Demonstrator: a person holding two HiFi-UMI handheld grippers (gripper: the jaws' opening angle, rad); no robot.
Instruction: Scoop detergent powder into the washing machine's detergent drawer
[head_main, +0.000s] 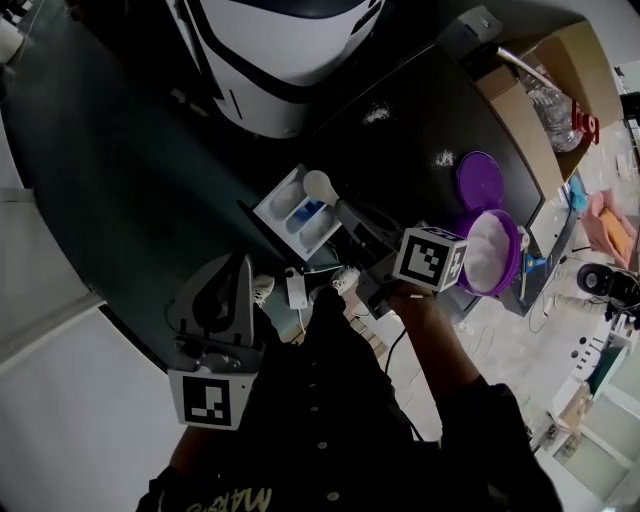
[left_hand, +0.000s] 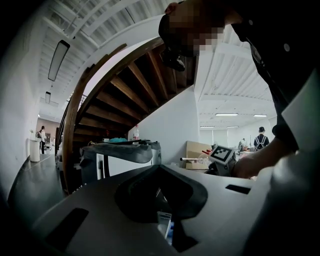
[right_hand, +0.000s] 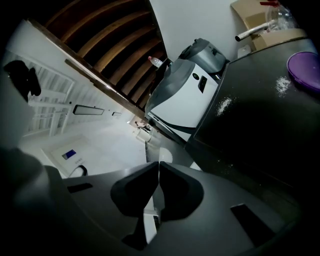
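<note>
Right gripper (head_main: 345, 210) has its jaws pressed together on the handle of the scoop (head_main: 319, 185). In the right gripper view the blades meet on a thin white strip, with the bowl just past the tips. The scoop bowl hangs over the far-right edge of the detergent drawer (head_main: 270, 208). Its handle's long axis runs from the drawer back toward the right gripper, so the compartments lie just ahead and left of the bowl. Can't tell if the bowl is loaded. Powder tub (head_main: 515, 258) sits well right of the drawer, behind the gripper. Left gripper (head_main: 222, 300) is near the drawer's front-left, jaws together, holding nothing. Right hand is nearer; likely next step is to nudge forward-left and tip.
</note>
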